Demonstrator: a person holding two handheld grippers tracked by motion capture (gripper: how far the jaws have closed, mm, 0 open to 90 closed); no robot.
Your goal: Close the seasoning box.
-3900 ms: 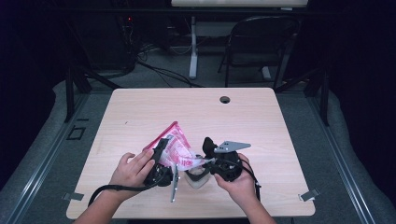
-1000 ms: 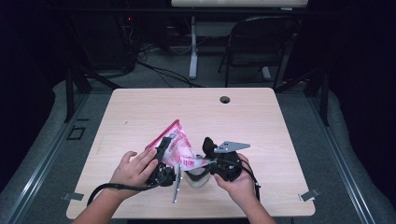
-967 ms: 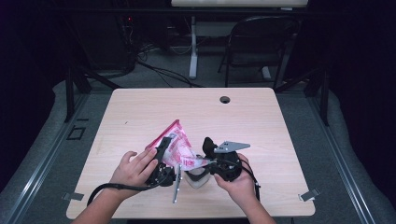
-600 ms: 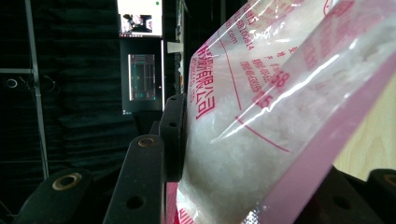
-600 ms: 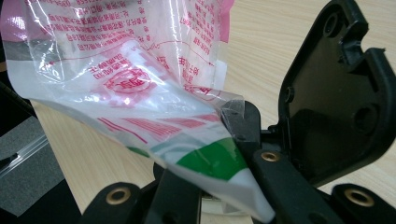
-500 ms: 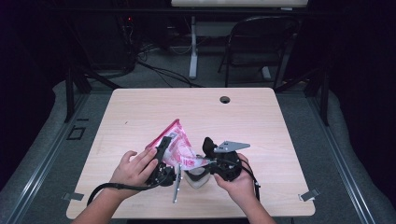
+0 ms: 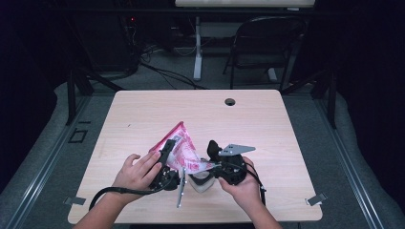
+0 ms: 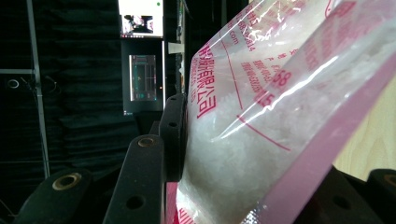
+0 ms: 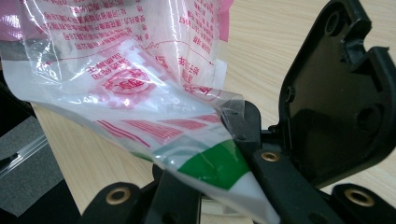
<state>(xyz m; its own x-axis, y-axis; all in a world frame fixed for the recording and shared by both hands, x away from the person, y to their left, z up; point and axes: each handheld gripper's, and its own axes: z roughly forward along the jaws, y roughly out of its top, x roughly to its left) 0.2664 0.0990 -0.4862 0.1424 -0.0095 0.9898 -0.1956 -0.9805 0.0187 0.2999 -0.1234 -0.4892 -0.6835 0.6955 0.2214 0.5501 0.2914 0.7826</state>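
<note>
pink-and-clear plastic bag (image 7: 179, 151) of white grains sits over the near middle of the wooden table (image 7: 286, 124), tilted up toward 11 o'clock. at its 8 o'clock side the left gripper (image 7: 165, 164), in the person's left hand (image 7: 136, 172), has its jaws partway closed and pressed against the bag's filled body. at 4 o'clock the right gripper (image 7: 210, 160), in the right hand (image 7: 243, 186), pinches the bag's thin printed corner, jaws nearly together. a round hole (image 7: 230, 101) lies at the table's 12 o'clock edge.

Bare wooden table (image 7: 143, 114) (1 round hole (image 7: 230, 101)), black folding chair (image 7: 264, 45) behind.
</note>
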